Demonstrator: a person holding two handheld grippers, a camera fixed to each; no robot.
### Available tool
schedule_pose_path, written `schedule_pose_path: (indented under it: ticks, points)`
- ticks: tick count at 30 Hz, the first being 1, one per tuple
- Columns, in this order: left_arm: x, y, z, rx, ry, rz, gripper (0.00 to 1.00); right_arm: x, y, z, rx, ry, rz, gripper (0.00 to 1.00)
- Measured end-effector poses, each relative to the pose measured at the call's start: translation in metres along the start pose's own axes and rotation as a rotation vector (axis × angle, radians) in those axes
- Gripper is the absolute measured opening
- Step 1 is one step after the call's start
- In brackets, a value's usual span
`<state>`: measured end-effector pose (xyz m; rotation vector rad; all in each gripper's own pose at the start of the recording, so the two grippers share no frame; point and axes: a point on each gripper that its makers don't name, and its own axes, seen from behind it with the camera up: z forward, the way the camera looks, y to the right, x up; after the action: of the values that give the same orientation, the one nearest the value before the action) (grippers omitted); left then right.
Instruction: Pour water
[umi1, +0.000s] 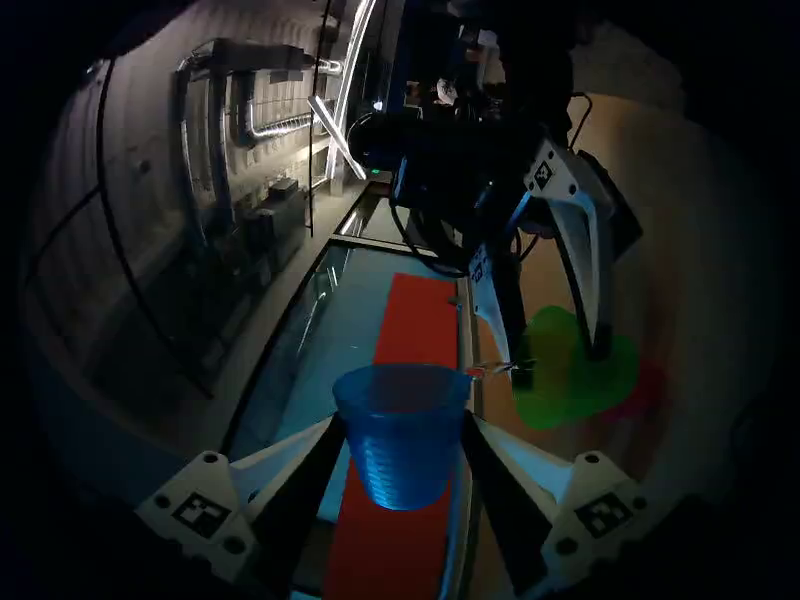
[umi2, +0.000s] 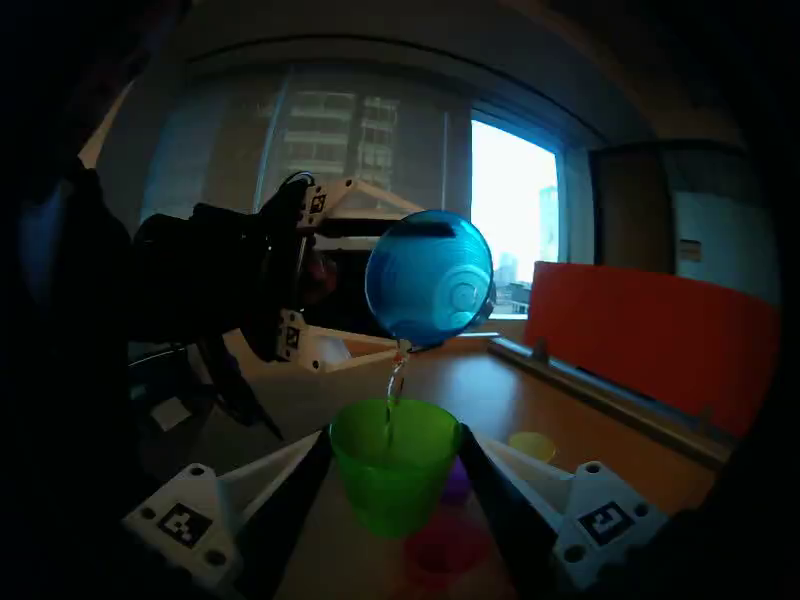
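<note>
My left gripper (umi1: 403, 432) is shut on a blue plastic cup (umi1: 405, 445). From the right gripper view that blue cup (umi2: 430, 278) hangs tipped over, bottom toward the camera, with the left gripper (umi2: 392, 282) and a dark-sleeved hand behind it. A thin stream of water (umi2: 396, 385) falls from its lip into the green cup (umi2: 392, 475) just below. My right gripper (umi2: 395, 455) is shut on the green cup and holds it upright above the table. In the left gripper view the right gripper (umi1: 560, 365) and the green cup (umi1: 580, 385) sit to the right.
A wooden table (umi2: 560, 400) lies under both cups. On it sit a yellow cup (umi2: 530, 444), a purple cup (umi2: 456, 485) and a red cup (umi2: 445, 550) close below the green one. An orange divider panel (umi2: 650, 330) runs along the right edge. A bright window (umi2: 510, 220) stands behind.
</note>
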<state>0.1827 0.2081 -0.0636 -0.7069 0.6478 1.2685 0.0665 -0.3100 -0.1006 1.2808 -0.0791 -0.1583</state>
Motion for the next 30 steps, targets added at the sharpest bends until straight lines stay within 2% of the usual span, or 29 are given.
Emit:
schedule_pose_path:
  ticks: [23,30]
  points:
    - [0.0005,0.0004,0.0011,-0.002,-0.006,0.076,0.82,-0.0029,0.0003,-0.0013,-0.002,-0.001,-0.001,0.92]
    - [0.0016,-0.0035,0.0021,0.007,-0.003,0.087,0.82,-0.0021,0.0006,-0.0022,-0.004,-0.001,-0.003,0.92]
